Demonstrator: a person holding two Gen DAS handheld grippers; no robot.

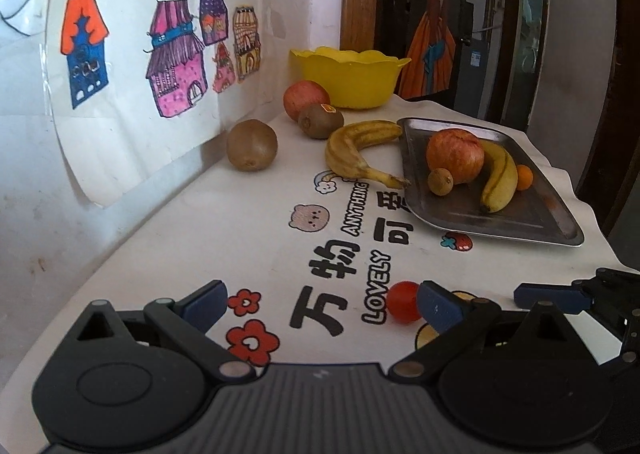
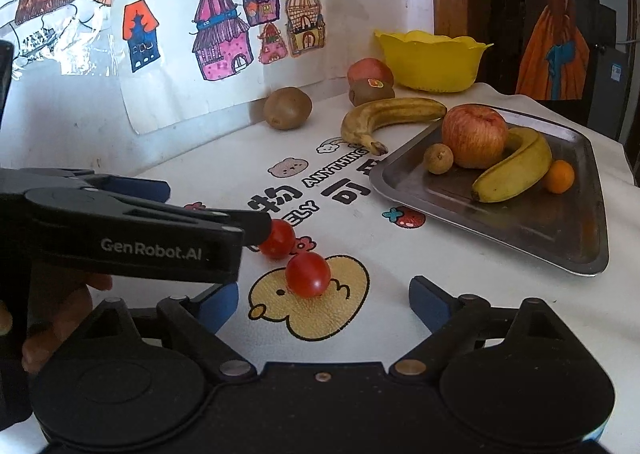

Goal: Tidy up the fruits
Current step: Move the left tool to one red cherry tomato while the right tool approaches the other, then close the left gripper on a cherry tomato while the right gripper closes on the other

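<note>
Two tomatoes (image 2: 308, 274) (image 2: 277, 239) lie on the cloth (image 2: 400, 294). Both the left gripper (image 1: 322, 304) and right gripper (image 2: 324, 300) stand apart, empty. At two o'clock sits the tray (image 2: 520, 230).

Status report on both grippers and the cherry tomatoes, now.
Left gripper open, one cherry tomato at its right finger. Right gripper open, second tomato just ahead. Tray path unobstructed.

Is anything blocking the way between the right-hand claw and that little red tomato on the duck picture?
Nothing visible. The right gripper is open, and the tomato sits on bare cloth just ahead of it. The left gripper is off to one side, by a second tomato.
</note>
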